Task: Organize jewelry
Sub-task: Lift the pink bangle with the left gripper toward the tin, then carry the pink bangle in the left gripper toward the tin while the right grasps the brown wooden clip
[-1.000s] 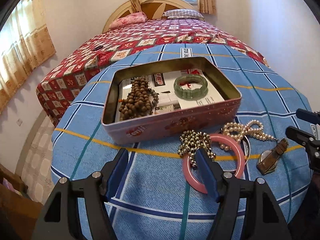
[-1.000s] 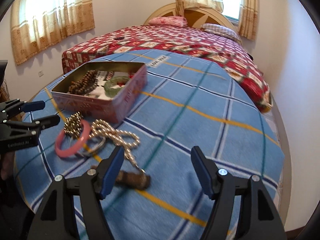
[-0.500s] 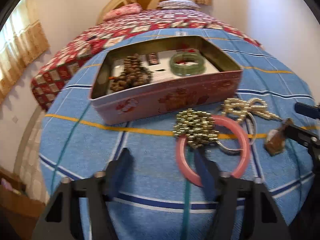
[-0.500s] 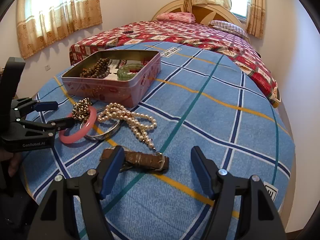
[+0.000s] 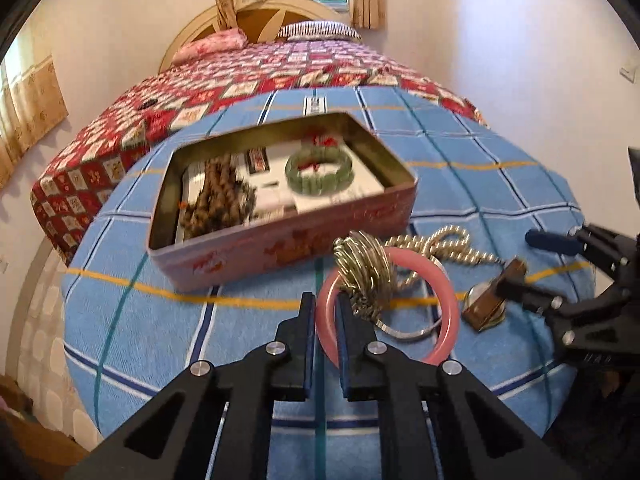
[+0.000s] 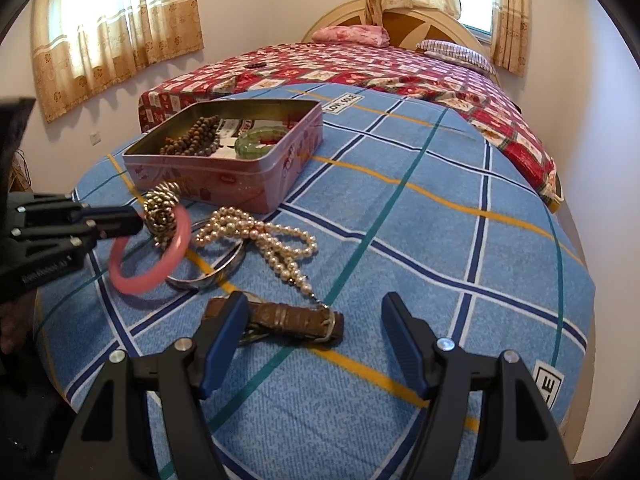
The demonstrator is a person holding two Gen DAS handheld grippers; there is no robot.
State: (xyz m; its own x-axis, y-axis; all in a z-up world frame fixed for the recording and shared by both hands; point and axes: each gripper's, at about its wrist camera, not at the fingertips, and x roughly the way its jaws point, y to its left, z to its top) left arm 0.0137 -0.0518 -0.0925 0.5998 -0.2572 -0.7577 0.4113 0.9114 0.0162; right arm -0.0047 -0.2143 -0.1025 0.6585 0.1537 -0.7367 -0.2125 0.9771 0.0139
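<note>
The left gripper (image 5: 325, 312) has just closed its black jaws on the rim of a smooth pink bangle (image 5: 444, 296), lifted and tilted off the blue checked blanket (image 6: 400, 240), a knot of gold beads (image 6: 161, 208) draped over it. The right gripper (image 6: 316, 340) stands open over a brown leather watch strap (image 6: 296, 318). Beyond lie a thin metal bangle (image 6: 224, 270) and knotted pearls (image 6: 264, 236). Farther off, the pink rectangular tin (image 6: 248, 176) holds wooden beads (image 6: 192, 140) and a green bangle (image 6: 252, 144).

One tin (image 6: 224, 176); four bangles and bracelets — three bead strands; one watch (image 6: 288, 320).
</note>
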